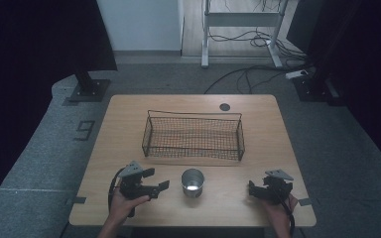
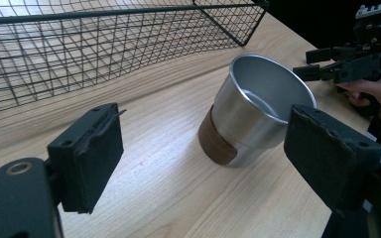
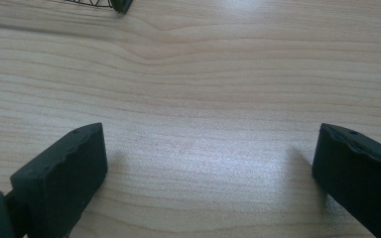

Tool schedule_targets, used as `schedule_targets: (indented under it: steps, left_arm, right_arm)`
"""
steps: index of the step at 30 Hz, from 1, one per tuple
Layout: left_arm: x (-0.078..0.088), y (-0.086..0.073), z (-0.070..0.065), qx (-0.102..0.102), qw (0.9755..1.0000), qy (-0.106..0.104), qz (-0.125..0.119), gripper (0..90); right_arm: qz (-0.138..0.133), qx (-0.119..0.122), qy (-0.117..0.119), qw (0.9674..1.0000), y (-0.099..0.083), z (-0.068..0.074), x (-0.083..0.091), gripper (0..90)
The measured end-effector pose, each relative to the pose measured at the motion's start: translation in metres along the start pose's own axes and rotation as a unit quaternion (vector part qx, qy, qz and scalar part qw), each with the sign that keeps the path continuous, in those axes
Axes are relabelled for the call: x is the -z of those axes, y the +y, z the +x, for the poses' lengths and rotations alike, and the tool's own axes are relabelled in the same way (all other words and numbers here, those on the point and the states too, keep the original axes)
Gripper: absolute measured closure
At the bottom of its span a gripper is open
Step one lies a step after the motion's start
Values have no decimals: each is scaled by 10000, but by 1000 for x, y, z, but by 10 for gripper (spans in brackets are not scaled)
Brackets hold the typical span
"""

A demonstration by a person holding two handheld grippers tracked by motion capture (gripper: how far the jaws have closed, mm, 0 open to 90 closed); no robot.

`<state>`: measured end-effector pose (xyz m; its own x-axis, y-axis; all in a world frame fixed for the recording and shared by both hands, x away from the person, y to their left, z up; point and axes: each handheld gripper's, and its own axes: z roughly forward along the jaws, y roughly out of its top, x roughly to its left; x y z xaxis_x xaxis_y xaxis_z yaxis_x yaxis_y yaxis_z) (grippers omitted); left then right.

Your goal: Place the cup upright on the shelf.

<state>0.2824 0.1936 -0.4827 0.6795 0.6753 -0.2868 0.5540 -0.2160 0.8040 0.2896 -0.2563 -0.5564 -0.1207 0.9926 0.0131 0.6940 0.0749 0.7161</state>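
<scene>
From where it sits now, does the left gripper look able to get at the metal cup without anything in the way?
Probably yes. The left gripper is open and aimed at the metal cup, with bare table between them. The wire basket stands farther back, off that path.

A "9"-like mark (image 1: 84, 130) on the floor.

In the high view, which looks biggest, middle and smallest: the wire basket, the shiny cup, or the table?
1. Table, biggest by far.
2. Wire basket, sitting on the table.
3. Shiny cup, smallest, though it stands nearer the camera than the basket.
</scene>
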Motion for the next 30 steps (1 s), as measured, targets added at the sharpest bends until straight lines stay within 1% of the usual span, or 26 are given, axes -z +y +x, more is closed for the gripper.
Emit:
schedule_targets:
  steps: [2,5,10,12,16,18,24,30]
  left_arm:
    - [-2,0,-2,-33,10000,-14,22,153]
    - [-5,1,-8,-136,9999,-77,51,147]
    - [-9,2,-14,-217,9996,-129,79,131]
    - [-13,4,-19,-269,9994,-168,117,124]
    - [-16,6,-23,-334,9991,-198,146,110]
    - [-19,8,-28,-402,9988,-235,170,101]
    - [-27,10,-35,-482,9981,-306,245,71]
    - [-33,11,-39,-523,9977,-278,317,47]
  right_arm:
    - [-2,0,-1,10000,0,0,0,7]
    - [0,2,0,10000,0,0,0,7]
    - [-2,-1,-1,10000,0,0,0,7]
    - [0,-1,-1,10000,0,0,0,7]
    - [-2,0,-2,10000,0,0,0,7]
    - [0,2,0,10000,0,0,0,7]
    - [-2,1,-2,10000,0,0,0,7]
    - [0,2,0,10000,0,0,0,7]
